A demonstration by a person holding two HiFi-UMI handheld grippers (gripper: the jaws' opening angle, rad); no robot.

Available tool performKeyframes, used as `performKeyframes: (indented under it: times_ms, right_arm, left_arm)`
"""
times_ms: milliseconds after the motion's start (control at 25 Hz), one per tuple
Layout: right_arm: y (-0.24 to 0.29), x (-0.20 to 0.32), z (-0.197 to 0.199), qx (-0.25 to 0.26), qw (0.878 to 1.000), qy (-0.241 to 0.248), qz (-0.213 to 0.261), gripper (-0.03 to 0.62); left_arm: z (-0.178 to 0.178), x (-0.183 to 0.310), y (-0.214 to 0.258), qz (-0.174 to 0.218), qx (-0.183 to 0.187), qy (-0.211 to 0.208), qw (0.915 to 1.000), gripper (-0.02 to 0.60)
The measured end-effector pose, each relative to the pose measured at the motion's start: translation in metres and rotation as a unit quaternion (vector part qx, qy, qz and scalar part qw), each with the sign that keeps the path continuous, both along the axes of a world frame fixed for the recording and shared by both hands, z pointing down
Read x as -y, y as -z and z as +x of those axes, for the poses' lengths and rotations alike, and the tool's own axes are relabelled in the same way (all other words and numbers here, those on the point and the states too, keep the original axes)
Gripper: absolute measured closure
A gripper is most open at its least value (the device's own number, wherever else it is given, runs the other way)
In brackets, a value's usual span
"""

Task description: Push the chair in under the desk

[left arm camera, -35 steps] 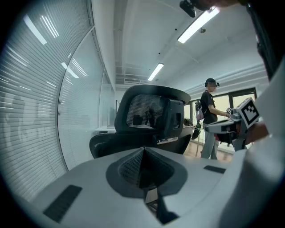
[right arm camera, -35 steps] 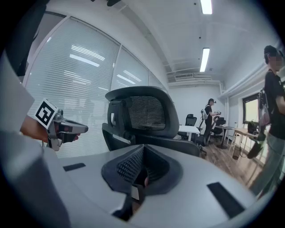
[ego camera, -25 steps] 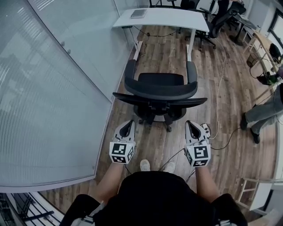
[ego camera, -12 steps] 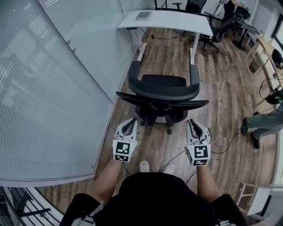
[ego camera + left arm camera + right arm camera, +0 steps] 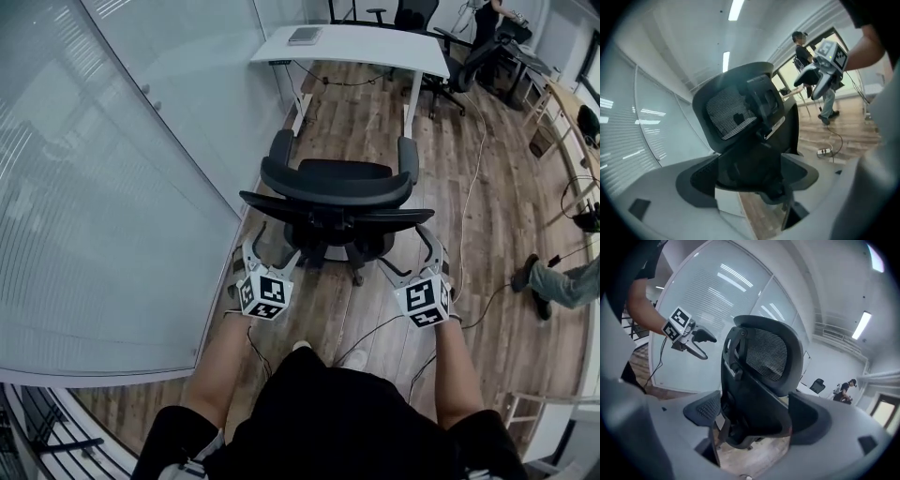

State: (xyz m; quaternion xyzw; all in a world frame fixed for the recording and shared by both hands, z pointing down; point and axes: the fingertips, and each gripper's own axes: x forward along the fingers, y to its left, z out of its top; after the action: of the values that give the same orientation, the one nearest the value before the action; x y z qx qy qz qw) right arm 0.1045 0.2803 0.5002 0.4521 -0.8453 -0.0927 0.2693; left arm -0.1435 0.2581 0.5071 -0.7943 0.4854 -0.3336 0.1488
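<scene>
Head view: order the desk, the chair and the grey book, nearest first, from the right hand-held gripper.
1. Chair, just ahead of the right hand-held gripper.
2. Desk, beyond the chair.
3. Book, on the desk's far left corner.

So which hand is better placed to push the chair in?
Hard to pick. Both the left gripper and right gripper have just opened their jaws behind the chair's backrest, framing it without touching. The right looks marginally nearer, so perhaps right.
</scene>
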Motion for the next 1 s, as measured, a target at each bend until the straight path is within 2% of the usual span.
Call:
performKeyframes:
  times_ms: [200, 360, 560, 680, 760, 880, 1000]
  right_arm:
    - [-0.012, 0.015, 0.000, -0.089, 0.995, 0.038, 0.004, 0.126]
    - [-0.024, 0.035, -0.002, -0.146, 0.988, 0.046, 0.007, 0.114]
    - [-0.046, 0.063, -0.005, -0.167, 0.985, 0.032, -0.005, 0.097]
    - [-0.055, 0.075, 0.000, -0.223, 0.974, 0.033, 0.028, 0.091]
    - [-0.058, 0.077, 0.002, -0.238, 0.969, 0.038, 0.050, 0.091]
    - [-0.058, 0.078, 0.002, -0.228, 0.971, 0.030, 0.058, 0.091]
    - [-0.055, 0.087, -0.001, -0.202, 0.978, 0.015, 0.047, 0.091]
  left_arm:
    - [-0.004, 0.022, -0.005, -0.012, 0.106, -0.020, 0.9941, 0.163]
    - [-0.009, 0.049, -0.016, -0.025, 0.185, -0.038, 0.9816, 0.153]
    - [-0.024, 0.084, -0.031, -0.047, 0.195, -0.025, 0.9794, 0.149]
    - [-0.025, 0.100, -0.041, -0.037, 0.233, -0.039, 0.9710, 0.128]
    - [-0.024, 0.108, -0.044, -0.024, 0.244, -0.045, 0.9685, 0.104]
    - [-0.024, 0.114, -0.045, -0.003, 0.245, -0.052, 0.9682, 0.103]
    - [-0.020, 0.120, -0.046, -0.008, 0.217, -0.063, 0.9741, 0.089]
